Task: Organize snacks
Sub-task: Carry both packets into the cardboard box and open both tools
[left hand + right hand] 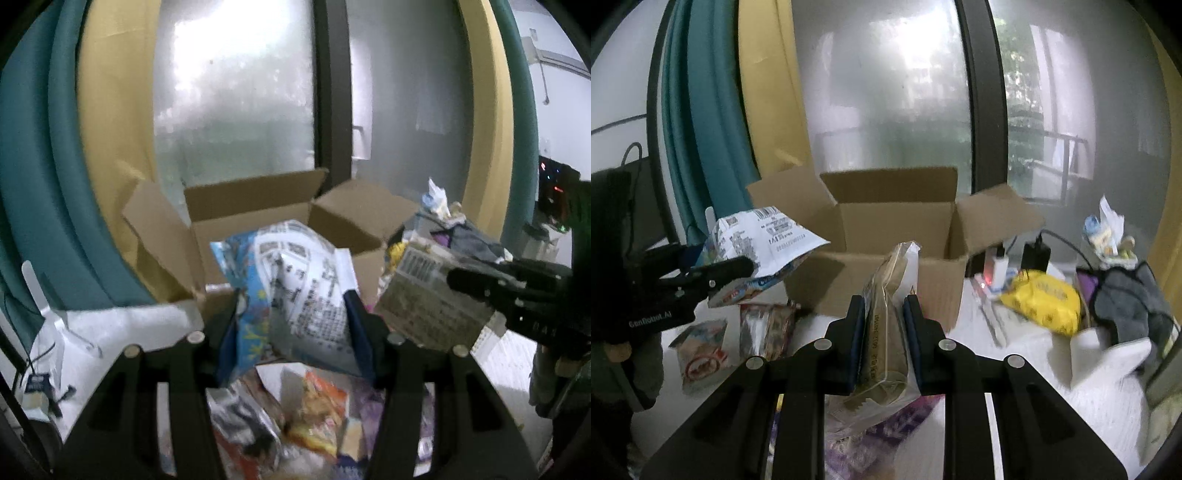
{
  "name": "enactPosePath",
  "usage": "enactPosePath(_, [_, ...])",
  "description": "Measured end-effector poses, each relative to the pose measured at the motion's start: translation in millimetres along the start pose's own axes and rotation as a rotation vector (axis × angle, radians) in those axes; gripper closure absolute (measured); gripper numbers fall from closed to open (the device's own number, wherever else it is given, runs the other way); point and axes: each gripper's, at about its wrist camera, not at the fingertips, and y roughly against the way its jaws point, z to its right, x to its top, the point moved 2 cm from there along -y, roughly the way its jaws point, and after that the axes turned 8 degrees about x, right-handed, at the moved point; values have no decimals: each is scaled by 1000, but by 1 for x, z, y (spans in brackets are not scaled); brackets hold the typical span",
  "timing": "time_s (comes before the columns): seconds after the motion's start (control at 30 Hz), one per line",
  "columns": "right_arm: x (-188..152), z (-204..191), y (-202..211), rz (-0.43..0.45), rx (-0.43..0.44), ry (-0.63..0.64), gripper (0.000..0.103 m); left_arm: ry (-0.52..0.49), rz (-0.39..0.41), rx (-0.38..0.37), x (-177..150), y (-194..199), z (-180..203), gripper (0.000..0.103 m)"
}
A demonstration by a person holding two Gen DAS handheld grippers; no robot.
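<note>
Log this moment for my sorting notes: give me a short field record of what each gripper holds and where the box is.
left gripper: shut on blue-and-white snack bag, held up in front of the box
right gripper: shut on clear-wrapped snack pack, held upright
cardboard box: open, flaps up, standing in front of the window
loose snacks: lying on the table below the left gripper
yellow packet: lying right of the box
</note>
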Motion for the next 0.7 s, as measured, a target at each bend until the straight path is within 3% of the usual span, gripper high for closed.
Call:
enactPosePath(0.23, [34,11,-27,29,-5,21,79,98,-34,-60,26,-40,-19,49])
enactPosePath(0.7, [96,59,-104,73,-29,25,79,204,-58,-48,69,-121,-33,49])
